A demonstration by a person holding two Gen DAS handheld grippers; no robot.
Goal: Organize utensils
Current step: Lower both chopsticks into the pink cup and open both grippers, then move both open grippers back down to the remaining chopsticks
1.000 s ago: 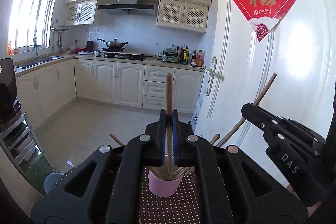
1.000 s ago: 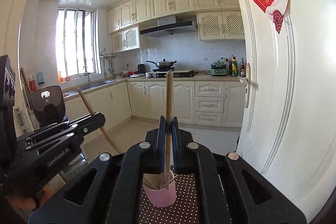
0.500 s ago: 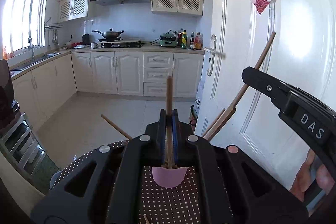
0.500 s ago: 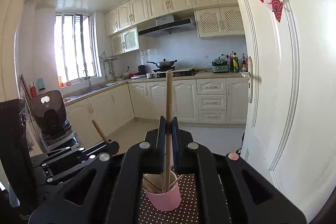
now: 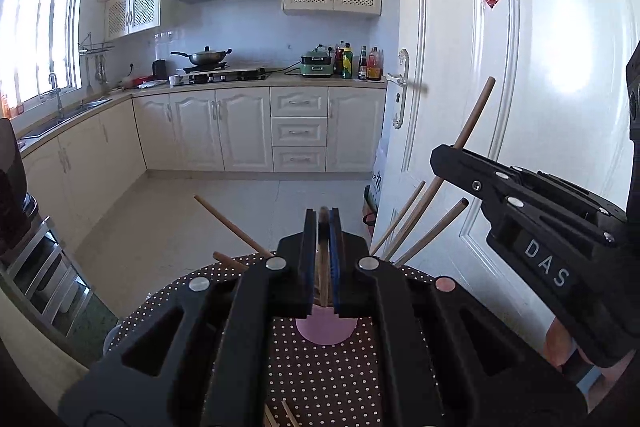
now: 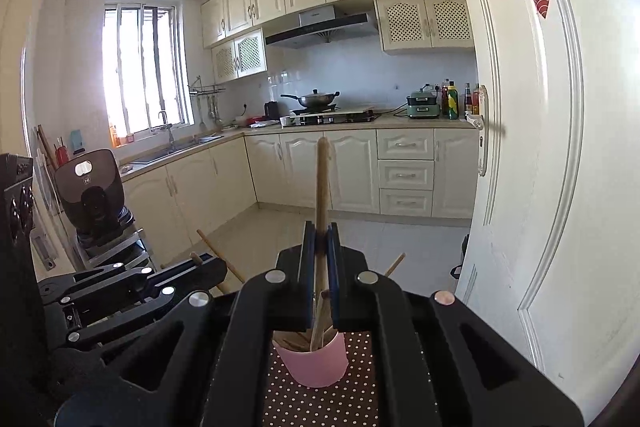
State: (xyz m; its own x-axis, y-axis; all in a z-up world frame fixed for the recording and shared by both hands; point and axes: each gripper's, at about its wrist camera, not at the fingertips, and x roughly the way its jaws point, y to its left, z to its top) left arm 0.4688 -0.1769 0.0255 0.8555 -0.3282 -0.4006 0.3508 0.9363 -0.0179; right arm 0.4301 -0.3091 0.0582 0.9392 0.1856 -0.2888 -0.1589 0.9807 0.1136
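A pink cup [image 6: 316,363] stands on the brown dotted tablecloth [image 6: 320,403] with several wooden chopsticks leaning out of it. My right gripper [image 6: 321,233] hovers just above the cup, shut on an upright chopstick [image 6: 321,179] whose lower end dips into it. In the left wrist view my left gripper [image 5: 323,217] is over the same cup [image 5: 326,331]; it is shut on a chopstick [image 5: 323,223] that barely tops the pads. The right gripper [image 5: 444,159] comes in from the right with its chopstick [image 5: 474,115] slanting up. The left gripper [image 6: 212,267] reaches in from the left.
A white door [image 6: 560,187] stands close on the right. A dark appliance on a metal rack [image 6: 94,195] sits at the left. Kitchen cabinets [image 5: 248,131] line the far wall beyond a tiled floor. Loose chopsticks [image 5: 286,415] lie on the cloth near me.
The left gripper's chopstick has sunk between the pads until only its tip shows above them. Both grippers have come lower over the cup, and the right one has drawn nearer.
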